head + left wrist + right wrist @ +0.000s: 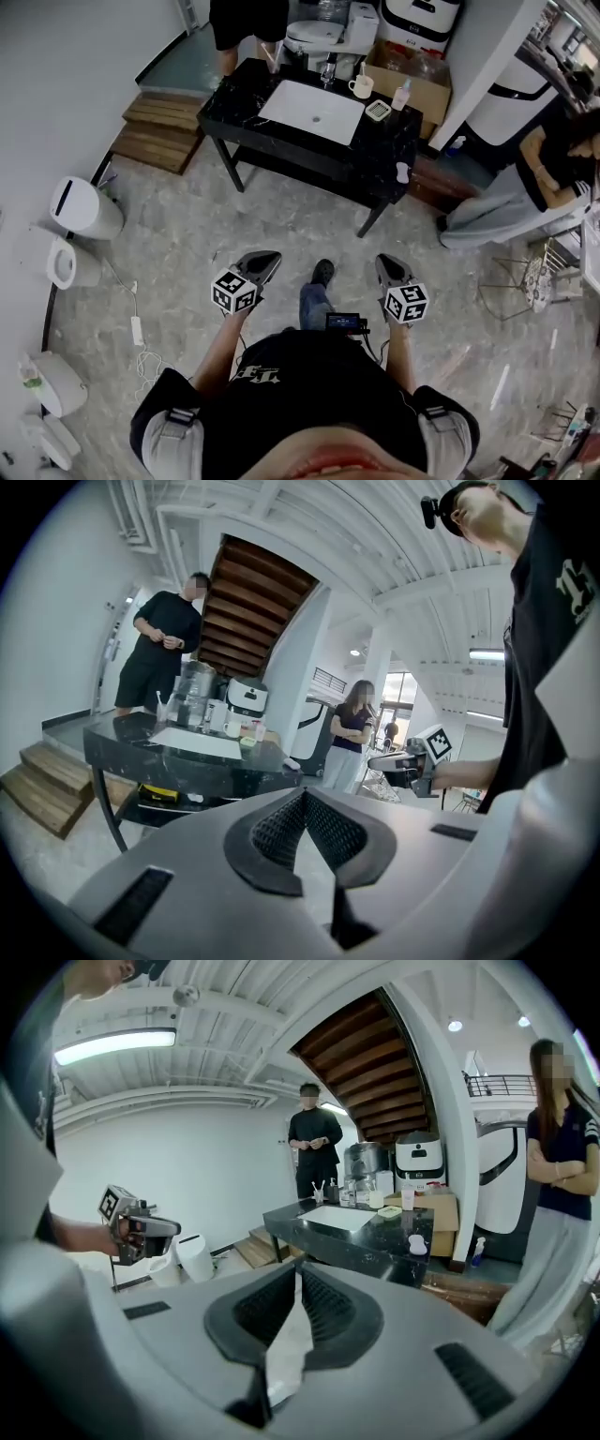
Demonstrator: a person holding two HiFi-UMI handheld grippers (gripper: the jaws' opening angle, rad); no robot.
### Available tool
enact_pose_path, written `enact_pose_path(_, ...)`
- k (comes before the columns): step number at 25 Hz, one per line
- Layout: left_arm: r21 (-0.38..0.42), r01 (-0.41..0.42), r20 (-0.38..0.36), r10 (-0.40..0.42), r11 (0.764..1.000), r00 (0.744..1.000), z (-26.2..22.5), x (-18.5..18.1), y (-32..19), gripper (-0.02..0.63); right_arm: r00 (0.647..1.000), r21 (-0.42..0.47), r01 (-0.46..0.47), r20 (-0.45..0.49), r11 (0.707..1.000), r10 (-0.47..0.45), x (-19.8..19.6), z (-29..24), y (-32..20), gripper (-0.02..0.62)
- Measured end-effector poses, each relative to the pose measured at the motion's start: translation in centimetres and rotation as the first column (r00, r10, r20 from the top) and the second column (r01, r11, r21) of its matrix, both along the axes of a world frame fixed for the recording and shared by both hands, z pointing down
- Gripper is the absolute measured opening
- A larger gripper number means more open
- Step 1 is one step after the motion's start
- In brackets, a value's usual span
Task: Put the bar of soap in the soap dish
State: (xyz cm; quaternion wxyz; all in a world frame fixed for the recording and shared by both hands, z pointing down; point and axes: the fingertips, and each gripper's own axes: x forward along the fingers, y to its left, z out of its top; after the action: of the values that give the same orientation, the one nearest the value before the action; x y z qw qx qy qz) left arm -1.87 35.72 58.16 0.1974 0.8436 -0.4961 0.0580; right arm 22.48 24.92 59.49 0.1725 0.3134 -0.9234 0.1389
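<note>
Two tools are in view, and neither carries anything. The left tool (pixel 260 265) has its ribbed dark pads (pixel 274 832) pressed together at the tip with nothing between them. The right tool (pixel 393 270) is likewise closed and empty. Both are held over the stone-pattern floor (pixel 187 244), well apart from the sink (pixel 312 112), and the person stands short of the table (pixel 234 105).

Task status, by judgement: not started. The bar of soap (pixel 402 172) lies on the table top, to the right of the sink and nearer the person, close to the table's front corner. The soap dish (pixel 378 110) stands just beside the sink's right edge, apart from the bar and seemingly empty. Remaining steps: approach, grasp the bar, carry it toward the sink, set it in the dish.

Materials:
- The bar is a pale, rounded oval, likely slippery under the pads.
- The dish is a small, light square with a slatted top.
- The table is glossy black veined stone on thin dark legs.
- The sink is a white rectangular basin set into the table top.
</note>
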Motion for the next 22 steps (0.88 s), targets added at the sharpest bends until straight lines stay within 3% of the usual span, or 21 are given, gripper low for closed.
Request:
enact_pose_path(5,0.026,0.012,0.031,-0.013,1.0,0.999,-2.4,-3.5,-10.3,0.008,0.999,0.013,0.03,0.018,0.999,-0.03,-4.1,-1.0,-11.8,0.009)
enact_pose_path(11,0.049,0.081,0.1,-0.085,0.996,0.991,-3.9,-7.1,-19.7,0.008,0.992,0.054,0.118,0.033,0.992,-0.12,-9.7,-2.8,-22.6,0.008)
enact_pose_path(22,0.042,0.061,0.131,-0.066,0.997,0.989,-4.2,-7.7,-31.1,0.008,0.993,0.043,0.108,0.045,0.993,-0.11,-10.5,-2.4,-32.7,0.008)
